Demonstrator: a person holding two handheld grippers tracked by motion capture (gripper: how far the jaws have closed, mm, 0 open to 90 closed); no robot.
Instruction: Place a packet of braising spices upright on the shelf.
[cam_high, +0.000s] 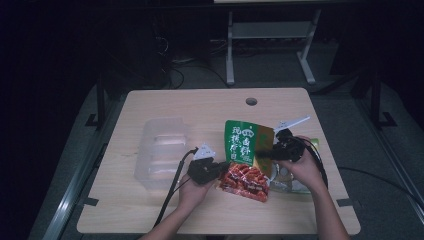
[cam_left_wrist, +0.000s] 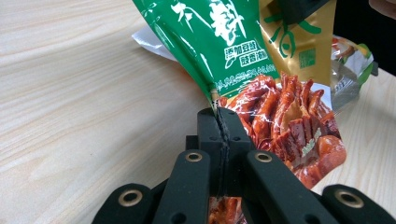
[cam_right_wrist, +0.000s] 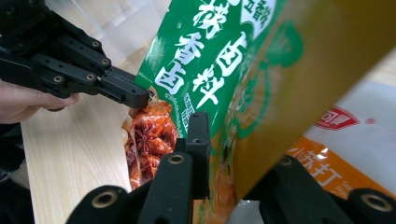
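Film, thin and slippery, makes the green-and-gold plastic snack bag (cam_high: 246, 159) light and limp; a seam is the surest hold. The left gripper (cam_left_wrist: 219, 123) is pinched shut on its lower side edge. The right gripper (cam_right_wrist: 233, 140) straddles the opposite edge, jaws spread. The bag's long axis rises away from both jaws, tilted.

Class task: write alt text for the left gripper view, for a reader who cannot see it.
The left gripper, its two black jaws shut, pinches the edge of a green and gold snack bag printed with reddish-brown food. The bag is lifted above a pale wooden table.
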